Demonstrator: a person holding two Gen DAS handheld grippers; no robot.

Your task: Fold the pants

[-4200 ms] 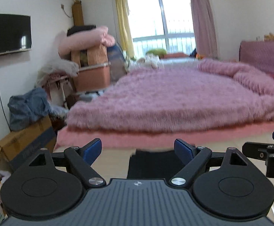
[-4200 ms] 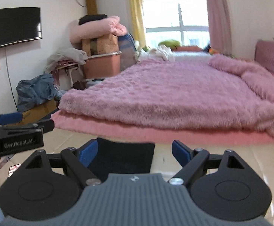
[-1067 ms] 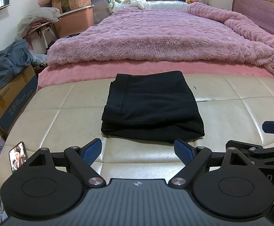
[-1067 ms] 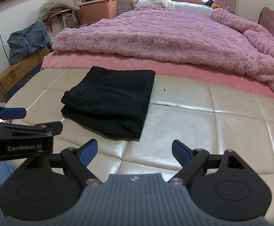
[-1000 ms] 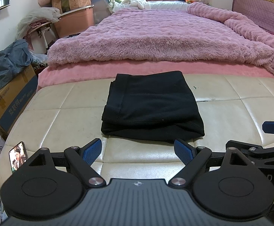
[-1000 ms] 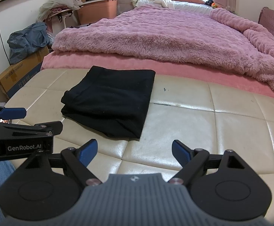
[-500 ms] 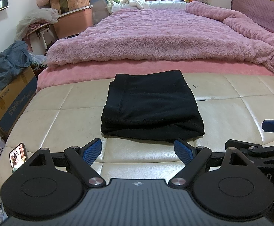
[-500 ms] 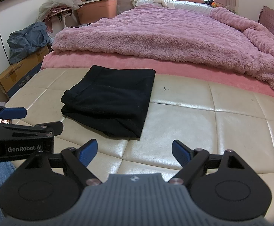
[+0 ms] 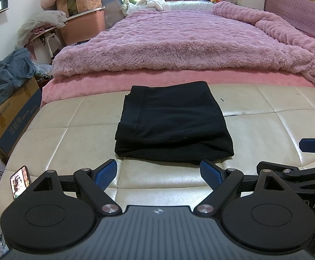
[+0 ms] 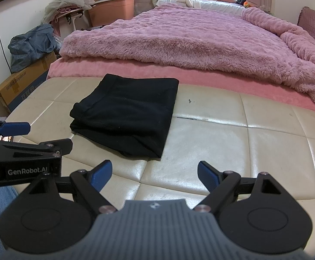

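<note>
The black pants (image 9: 172, 123) lie folded into a compact rectangle on the cream padded bench (image 9: 70, 138), and the right wrist view shows the pants (image 10: 127, 112) left of centre. My left gripper (image 9: 158, 172) is open just short of the folded pants' near edge, holding nothing. My right gripper (image 10: 155, 173) is open too, empty, over the bench (image 10: 254, 151) near the pants' right corner. In the left wrist view the right gripper (image 9: 306, 158) reaches in from the right. From the left edge of the right wrist view, the left gripper (image 10: 16, 138) pokes in.
A bed with a fluffy pink blanket (image 9: 189, 43) adjoins the bench's far side. A phone (image 9: 20, 181) lies at the bench's near left corner. Cardboard boxes (image 9: 12, 117), bags and storage bins stand on the floor at left.
Since four seconds ago both grippers have tipped down from the room to the bench, bringing the folded pants into full view. Over the last second almost nothing moved.
</note>
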